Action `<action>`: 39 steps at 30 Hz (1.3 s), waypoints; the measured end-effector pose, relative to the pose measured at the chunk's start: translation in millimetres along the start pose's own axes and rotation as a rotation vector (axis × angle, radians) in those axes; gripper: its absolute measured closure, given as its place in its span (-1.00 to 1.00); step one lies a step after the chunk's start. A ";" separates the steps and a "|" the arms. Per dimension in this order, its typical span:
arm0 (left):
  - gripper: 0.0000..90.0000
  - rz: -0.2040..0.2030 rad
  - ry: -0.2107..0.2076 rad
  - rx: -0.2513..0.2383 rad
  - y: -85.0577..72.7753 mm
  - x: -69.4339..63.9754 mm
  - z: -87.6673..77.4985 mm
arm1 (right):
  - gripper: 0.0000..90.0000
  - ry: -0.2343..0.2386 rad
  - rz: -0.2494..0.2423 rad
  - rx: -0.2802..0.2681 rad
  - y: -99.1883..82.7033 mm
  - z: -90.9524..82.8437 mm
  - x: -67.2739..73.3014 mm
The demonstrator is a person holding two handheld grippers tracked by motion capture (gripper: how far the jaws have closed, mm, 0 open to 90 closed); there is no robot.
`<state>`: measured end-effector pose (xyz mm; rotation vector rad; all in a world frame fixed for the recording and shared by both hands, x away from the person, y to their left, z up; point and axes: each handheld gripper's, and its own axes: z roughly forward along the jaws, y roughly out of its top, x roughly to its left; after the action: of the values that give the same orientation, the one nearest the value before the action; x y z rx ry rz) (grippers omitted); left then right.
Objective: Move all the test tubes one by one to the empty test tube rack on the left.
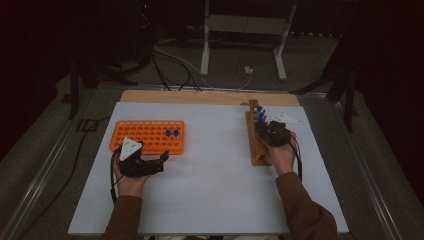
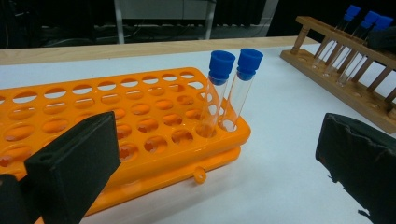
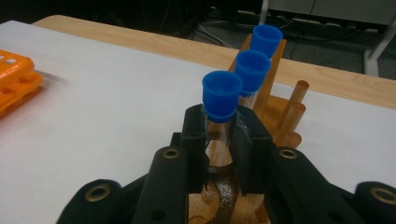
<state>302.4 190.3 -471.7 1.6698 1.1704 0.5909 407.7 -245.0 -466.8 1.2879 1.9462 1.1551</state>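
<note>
Probably a lab: an orange tube rack point(image 1: 147, 136) and a wooden rack point(image 1: 256, 135) hold blue-capped test tubes point(image 2: 229, 91) on a white counter point(image 1: 210, 175), cables point(image 1: 175, 67) behind.

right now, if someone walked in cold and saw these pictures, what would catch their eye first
The bright orange rack at the table's left, with two blue-capped tubes standing side by side at its right end, stands out most against the white table. Next is the right gripper, closed around the nearest blue-capped tube in the wooden rack at the right. The left gripper sits open in front of the orange rack.
</note>
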 end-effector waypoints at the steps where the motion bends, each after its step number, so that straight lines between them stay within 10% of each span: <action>1: -0.99 0.001 0.000 0.000 0.0 0.0 -0.3 | 0.71 -0.001 -0.001 0.000 0.0 -0.1 0.2; 23: -0.99 0.016 -0.009 -0.032 15.7 -6.8 -3.6 | 0.72 0.019 -0.002 -0.065 16.1 -25.8 -6.7; 39: -0.99 0.083 -0.089 -0.097 36.5 -32.4 6.0 | 0.72 0.088 -0.051 -0.121 42.9 -55.0 10.0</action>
<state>309.1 156.4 -436.7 1.6508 0.9972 0.6095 379.9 -248.1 -402.2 1.1363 1.9275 1.3030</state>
